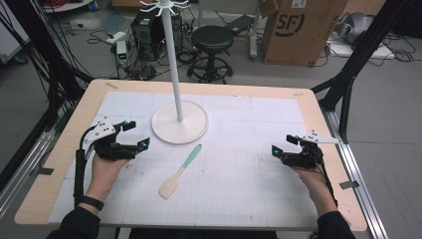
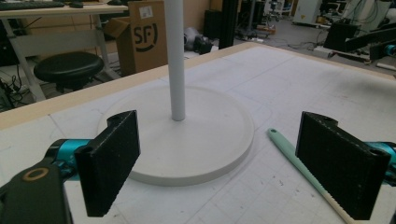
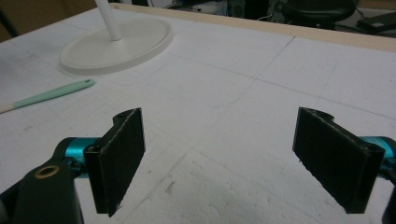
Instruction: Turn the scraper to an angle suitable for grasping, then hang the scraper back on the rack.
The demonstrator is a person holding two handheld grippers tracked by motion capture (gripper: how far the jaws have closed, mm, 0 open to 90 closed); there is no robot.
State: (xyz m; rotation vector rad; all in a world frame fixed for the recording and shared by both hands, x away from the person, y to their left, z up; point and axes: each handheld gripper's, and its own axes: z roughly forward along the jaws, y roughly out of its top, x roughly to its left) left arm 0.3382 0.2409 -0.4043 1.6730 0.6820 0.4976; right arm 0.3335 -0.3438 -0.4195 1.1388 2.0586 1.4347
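Note:
A spatula [image 1: 180,171] with a mint-green handle and a cream blade lies on the white mat, in front of a white stand [image 1: 179,122] made of a round base and a tall pole. My left gripper [image 1: 136,134] rests at the table's left, open and empty, pointing toward the stand's base [image 2: 187,135]. The spatula's handle [image 2: 292,156] runs past its right jaw. At the table's right, my right gripper [image 1: 282,144] stands open with nothing between its jaws. From it, the spatula handle [image 3: 51,95] and the stand's base [image 3: 116,44] lie far to the left.
The white gridded mat [image 1: 249,164] covers most of the wooden table [image 1: 64,144]. Beyond the table's far edge stand a black stool [image 1: 212,50], a cardboard box [image 1: 298,30] and cables on the floor. Hooks top the stand's pole [image 1: 164,6].

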